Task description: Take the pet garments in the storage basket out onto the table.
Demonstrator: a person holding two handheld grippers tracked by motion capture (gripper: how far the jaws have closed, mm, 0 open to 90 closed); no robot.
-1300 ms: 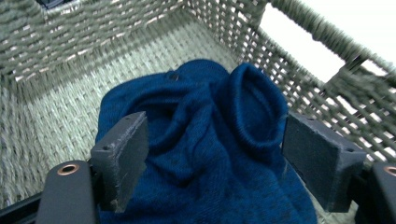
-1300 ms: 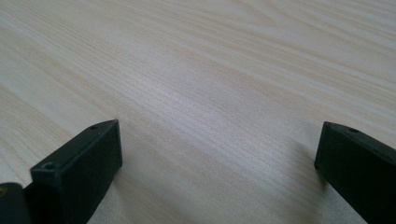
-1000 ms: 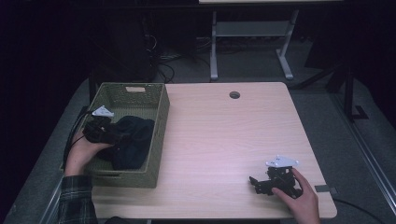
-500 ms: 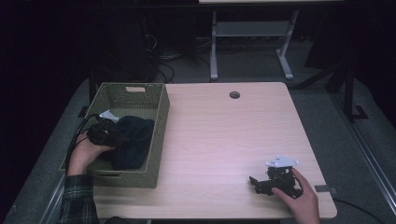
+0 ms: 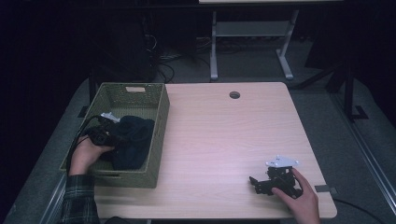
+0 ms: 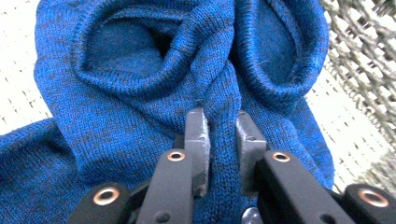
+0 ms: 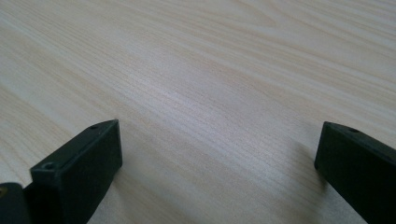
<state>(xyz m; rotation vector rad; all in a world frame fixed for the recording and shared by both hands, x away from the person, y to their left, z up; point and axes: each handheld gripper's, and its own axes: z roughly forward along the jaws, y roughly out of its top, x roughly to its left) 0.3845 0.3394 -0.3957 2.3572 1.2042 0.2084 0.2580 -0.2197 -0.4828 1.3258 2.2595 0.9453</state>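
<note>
On the counter (image 5: pixel 219 140) stands a woven basket (image 5: pixel 159 122) holding a blue sweater (image 5: pixel 133 142). The left hand-held gripper (image 6: pixel 219 140) has sunk lower into the basket since a second ago and now pinches a sweater fold, probably to lift it. The right hand-held gripper (image 5: pixel 264 183) rests wide open, empty.

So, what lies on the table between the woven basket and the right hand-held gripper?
Nothing: in the high view the table is bare wood from the basket to the right hand-held gripper.

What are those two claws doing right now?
Left claw: closed on a fold of the blue knitted garment in the woven basket.
Right claw: open, holding nothing, above the wooden table.
</note>
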